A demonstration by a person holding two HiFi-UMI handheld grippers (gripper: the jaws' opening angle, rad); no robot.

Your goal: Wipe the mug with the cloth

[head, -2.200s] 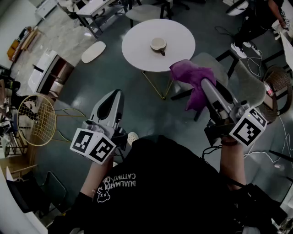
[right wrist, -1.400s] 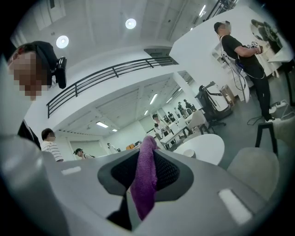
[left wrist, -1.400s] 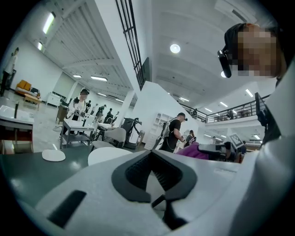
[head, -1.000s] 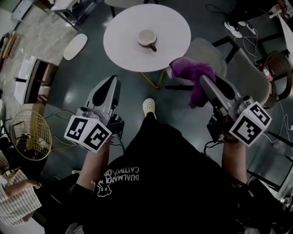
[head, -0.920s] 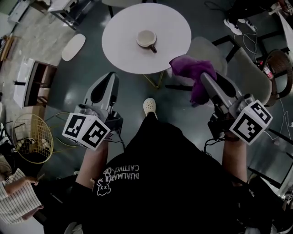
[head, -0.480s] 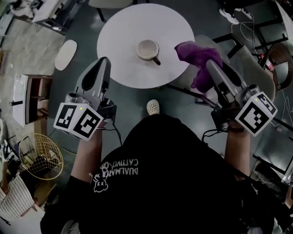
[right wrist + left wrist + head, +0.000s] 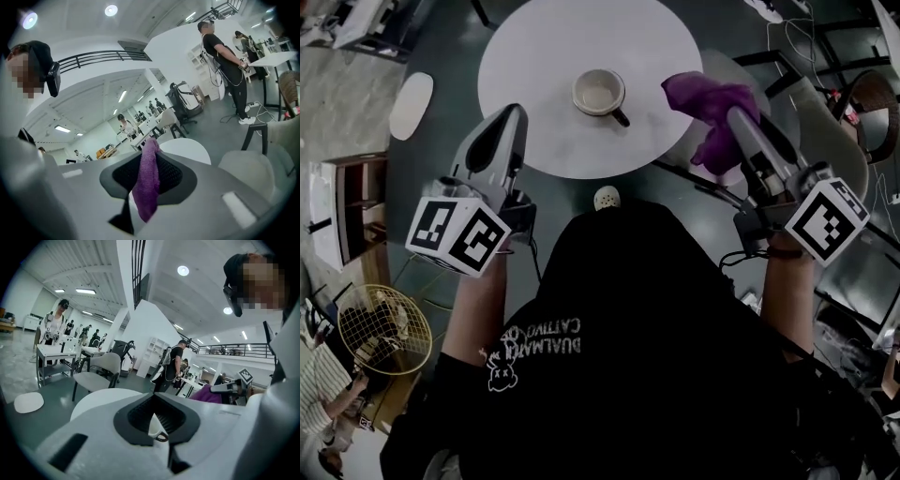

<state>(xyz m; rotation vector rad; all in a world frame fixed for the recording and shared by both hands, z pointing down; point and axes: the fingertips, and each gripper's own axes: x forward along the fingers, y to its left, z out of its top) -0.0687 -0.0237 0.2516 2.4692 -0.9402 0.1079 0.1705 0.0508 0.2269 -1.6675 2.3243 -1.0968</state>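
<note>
Between the jaws of our right gripper (image 7: 739,120) hangs the purple cloth (image 7: 705,97), pinched tight and drooping below the tips. Ahead of our left gripper (image 7: 512,114), whose jaws are pressed together on nothing, the mug (image 7: 598,92) stands upright on the round white table (image 7: 534,47), apart from both grippers.

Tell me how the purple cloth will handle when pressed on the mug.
Probably floppy: the cloth droops in folds from the right gripper, which is shut on it. Likely light, since a pinch at one part carries it all. It should mould around the mug rather than push it.
</note>
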